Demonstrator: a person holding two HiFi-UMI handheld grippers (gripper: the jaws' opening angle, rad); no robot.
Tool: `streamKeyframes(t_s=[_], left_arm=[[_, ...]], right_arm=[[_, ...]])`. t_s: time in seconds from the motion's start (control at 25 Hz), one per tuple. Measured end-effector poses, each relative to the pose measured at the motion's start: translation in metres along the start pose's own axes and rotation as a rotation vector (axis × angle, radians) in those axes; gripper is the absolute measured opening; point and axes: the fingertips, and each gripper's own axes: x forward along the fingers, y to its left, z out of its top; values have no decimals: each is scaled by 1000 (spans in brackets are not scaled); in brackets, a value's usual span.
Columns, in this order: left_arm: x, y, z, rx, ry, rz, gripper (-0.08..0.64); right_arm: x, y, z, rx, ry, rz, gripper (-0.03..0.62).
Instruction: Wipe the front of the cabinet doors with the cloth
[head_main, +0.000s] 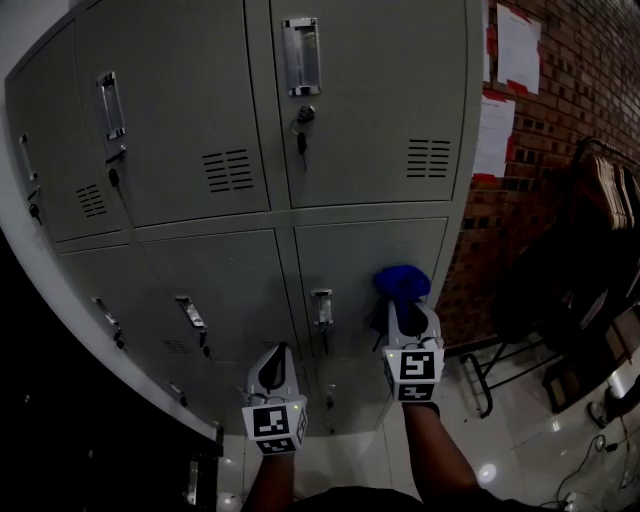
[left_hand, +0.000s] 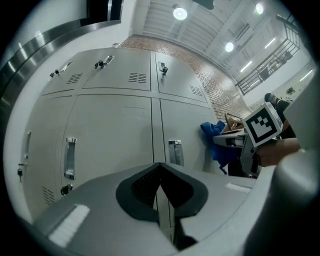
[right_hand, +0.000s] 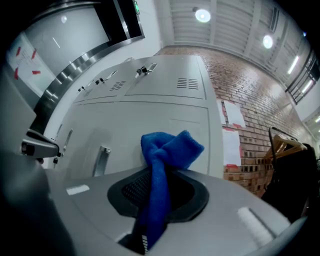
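Firstly, head view, cloth (head_main: 401, 282): blue and bunched at the tip of the right tongs (head_main: 408, 312), in front of the lower right cabinet door (head_main: 360, 262). Whether it touches the door or sits just off it, I cannot tell.
Head view, left tongs (head_main: 272, 352): held low beside the right pair and aimed at the lower doors.
Left gripper view, left tongs (left_hand: 160, 171): blades pressed together with nothing between them; a door handle (left_hand: 175, 152) lies beyond.
Left gripper view, cloth (left_hand: 212, 137): hangs off the right tongs, close to the door face.
Right gripper view, right tongs (right_hand: 157, 192): clamped on a narrow strip of the cloth (right_hand: 167, 150), whose knotted bunch stands free past the tips.
Handling, cloth: probably light, limp and a little grippy, likely to drag and fold on painted metal. It is best pinched just behind the bunch, so that fabric rather than the tips meets the door.
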Motion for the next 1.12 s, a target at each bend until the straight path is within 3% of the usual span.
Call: streamKeyframes(t_s=[0.24,0.52,0.88,1.12], left_arm=[[-17,16,-1,23,9,-16,17],[-36,54,1,43,9,11,17],[-37,64,-2,43,20,5,17],[-25,41,-8,25,29,-28,17]], right_arm=[[9,85,-1,12,13,136,69],[30,142,-6,45,37,197,69],[32,143,-7,33,59,175,66],[25,102,-19,23,73,111,66]])
